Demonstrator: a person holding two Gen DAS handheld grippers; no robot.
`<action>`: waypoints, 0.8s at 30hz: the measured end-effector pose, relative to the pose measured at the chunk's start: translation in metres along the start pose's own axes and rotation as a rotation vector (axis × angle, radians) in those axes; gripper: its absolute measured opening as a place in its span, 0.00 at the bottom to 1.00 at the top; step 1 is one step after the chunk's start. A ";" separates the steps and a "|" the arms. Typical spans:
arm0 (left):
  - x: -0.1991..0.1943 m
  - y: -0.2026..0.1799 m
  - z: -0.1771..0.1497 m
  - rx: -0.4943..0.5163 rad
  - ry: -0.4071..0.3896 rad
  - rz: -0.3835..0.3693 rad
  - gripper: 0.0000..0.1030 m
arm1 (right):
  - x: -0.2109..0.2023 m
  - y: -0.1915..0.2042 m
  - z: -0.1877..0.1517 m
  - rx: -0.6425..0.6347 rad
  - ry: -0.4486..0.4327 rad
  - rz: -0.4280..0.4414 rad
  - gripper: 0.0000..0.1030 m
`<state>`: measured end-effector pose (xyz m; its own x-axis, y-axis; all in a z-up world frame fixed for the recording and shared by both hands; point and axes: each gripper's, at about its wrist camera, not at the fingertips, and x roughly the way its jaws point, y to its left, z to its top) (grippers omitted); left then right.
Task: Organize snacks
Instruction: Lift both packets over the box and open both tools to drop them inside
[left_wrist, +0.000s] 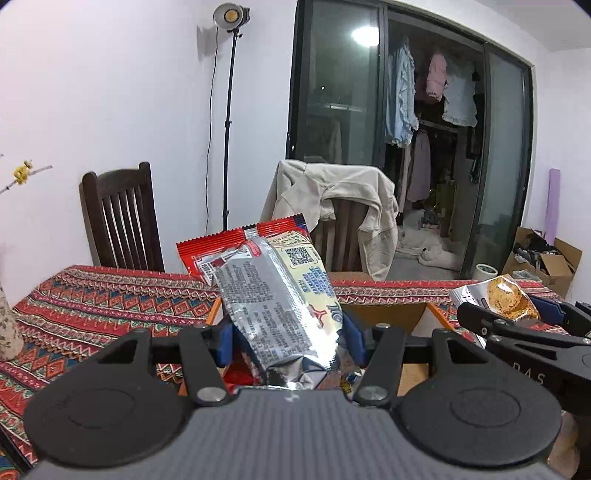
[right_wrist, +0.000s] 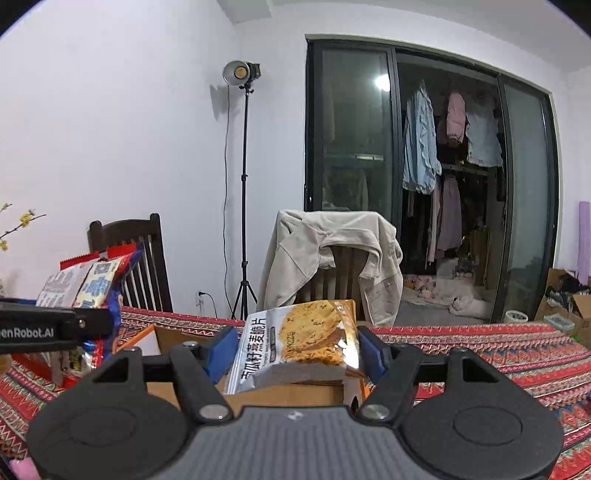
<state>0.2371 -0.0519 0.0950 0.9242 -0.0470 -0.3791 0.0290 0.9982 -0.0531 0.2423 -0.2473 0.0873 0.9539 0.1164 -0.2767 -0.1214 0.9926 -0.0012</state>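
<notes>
My left gripper (left_wrist: 288, 341) is shut on a silver and red snack bag (left_wrist: 273, 295) that stands tilted up between its blue pads. In the right wrist view this bag (right_wrist: 92, 286) shows at the far left, held by the left gripper's black fingers (right_wrist: 55, 326). My right gripper (right_wrist: 293, 356) is shut on a grey and orange oat crisp packet (right_wrist: 299, 343) with a cookie picture. The left wrist view has that packet (left_wrist: 506, 295) at the right edge. Both packets hang above an open cardboard box (right_wrist: 288, 397) on the table.
The table carries a red patterned cloth (left_wrist: 92, 306). Two dark wooden chairs stand behind it, one (left_wrist: 122, 218) bare and one draped with a beige jacket (right_wrist: 332, 262). A light stand (right_wrist: 243, 192) and a glass sliding door (right_wrist: 354, 129) lie beyond. A vase (left_wrist: 7, 325) stands at the left.
</notes>
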 end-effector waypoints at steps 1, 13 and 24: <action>0.006 0.001 -0.001 -0.003 0.007 0.003 0.56 | 0.007 -0.002 -0.001 0.008 0.010 0.001 0.67; 0.065 0.020 -0.026 -0.055 0.091 0.044 0.56 | 0.054 -0.018 -0.026 0.041 0.108 -0.002 0.67; 0.072 0.029 -0.035 -0.079 0.100 0.031 0.91 | 0.067 -0.021 -0.037 0.053 0.165 0.027 0.93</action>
<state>0.2913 -0.0278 0.0336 0.8817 -0.0234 -0.4713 -0.0332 0.9932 -0.1113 0.2991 -0.2611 0.0335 0.8920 0.1396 -0.4300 -0.1273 0.9902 0.0574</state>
